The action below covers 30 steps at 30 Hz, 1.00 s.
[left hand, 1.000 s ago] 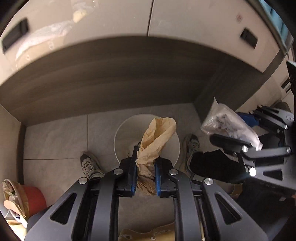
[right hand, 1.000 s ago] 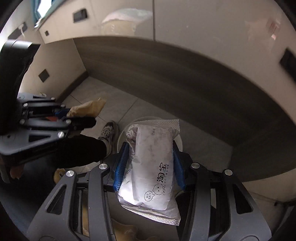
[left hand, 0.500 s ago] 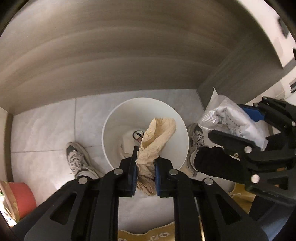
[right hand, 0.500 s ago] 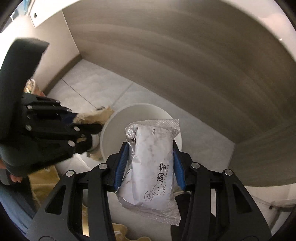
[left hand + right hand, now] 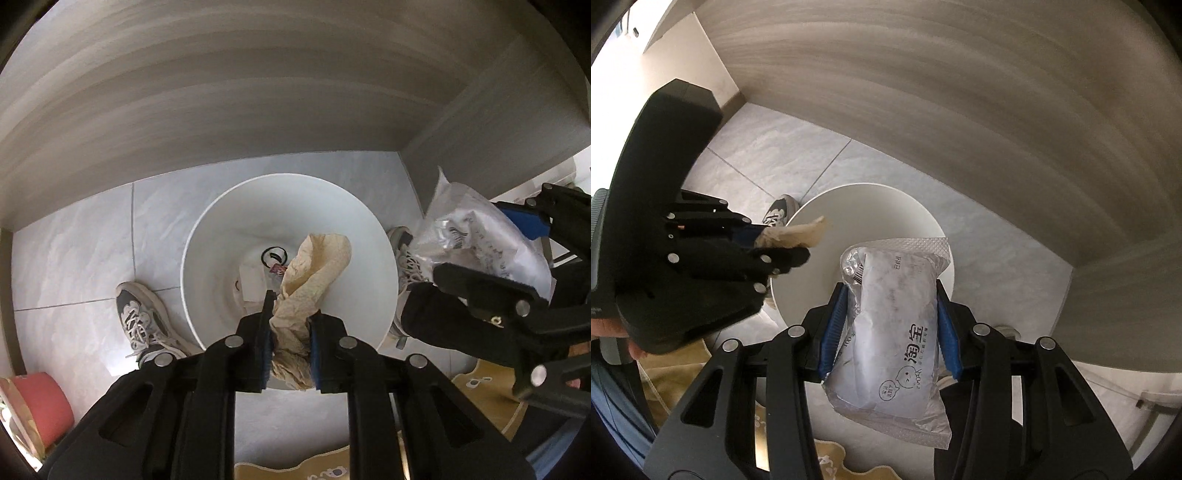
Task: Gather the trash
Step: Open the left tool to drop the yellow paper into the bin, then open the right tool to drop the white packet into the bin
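Pointing steeply down, my left gripper [image 5: 291, 306] hangs over the open white trash bin [image 5: 221, 236]. A crumpled brown paper [image 5: 317, 266] sits between its blue pads, which still touch it as the jaws are opening. My right gripper [image 5: 891, 295] is shut on a white plastic packet [image 5: 897, 332] with printed characters, above the bin's [image 5: 871, 206] right side. In the right wrist view the left gripper [image 5: 783, 242] and brown paper [image 5: 801, 232] are at the bin's left rim. A black ring and white scraps lie inside the bin.
The bin stands on grey floor tiles under a wood-grain cabinet panel [image 5: 258, 92]. A person's shoes [image 5: 140, 321] [image 5: 406, 258] flank it. A red container [image 5: 40, 402] stands at the lower left, and a yellow mat [image 5: 295, 465] lies at the near edge.
Both grippers have sunk toward the bin and tipped further down, so the bin looks larger. Each still has its item between its pads.
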{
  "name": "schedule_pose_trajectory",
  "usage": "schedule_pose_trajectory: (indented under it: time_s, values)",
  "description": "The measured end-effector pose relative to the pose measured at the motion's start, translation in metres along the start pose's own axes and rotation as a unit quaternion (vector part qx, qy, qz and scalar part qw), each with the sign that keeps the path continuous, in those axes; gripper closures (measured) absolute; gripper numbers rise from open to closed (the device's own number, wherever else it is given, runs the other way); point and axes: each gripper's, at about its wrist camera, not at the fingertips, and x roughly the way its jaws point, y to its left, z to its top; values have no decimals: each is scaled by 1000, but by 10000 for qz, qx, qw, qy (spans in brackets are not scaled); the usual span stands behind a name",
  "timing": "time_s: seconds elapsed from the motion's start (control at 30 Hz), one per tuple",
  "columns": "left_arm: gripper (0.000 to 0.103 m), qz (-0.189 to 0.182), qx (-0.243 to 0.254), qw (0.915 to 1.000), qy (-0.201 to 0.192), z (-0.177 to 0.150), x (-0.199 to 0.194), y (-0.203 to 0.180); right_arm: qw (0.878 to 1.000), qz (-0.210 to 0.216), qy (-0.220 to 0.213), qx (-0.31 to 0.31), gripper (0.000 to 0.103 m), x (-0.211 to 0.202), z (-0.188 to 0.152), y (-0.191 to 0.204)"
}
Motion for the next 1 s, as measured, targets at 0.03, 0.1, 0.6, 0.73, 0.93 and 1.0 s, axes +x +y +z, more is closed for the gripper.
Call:
schedule_pose_trajectory:
  time_s: [0.03, 0.1, 0.6, 0.73, 0.93, 1.0]
  values:
    - [85, 21, -1, 10000, -16, 1, 0, 0, 10000, 12, 21, -4, 60, 2, 1, 0]
    - [65, 38, -59, 10000, -36, 3, 0, 0, 10000, 12, 50, -32, 60, 5, 3, 1]
    - [8, 590, -796, 9939, -477, 16, -26, 36, 9992, 37, 373, -126, 60, 31, 8, 13]
    - [7, 609, -893, 9930, -474, 16, -20, 42, 9984, 116, 552, -99, 59, 47, 8, 15]
    - [6, 583, -896, 9933, -427, 17, -20, 44, 9988, 74, 478, -58, 5, 52, 8, 18]
    - [6, 560, -919, 9933, -430, 17, -20, 47, 9990, -21, 432, -76, 5, 50, 9, 19]
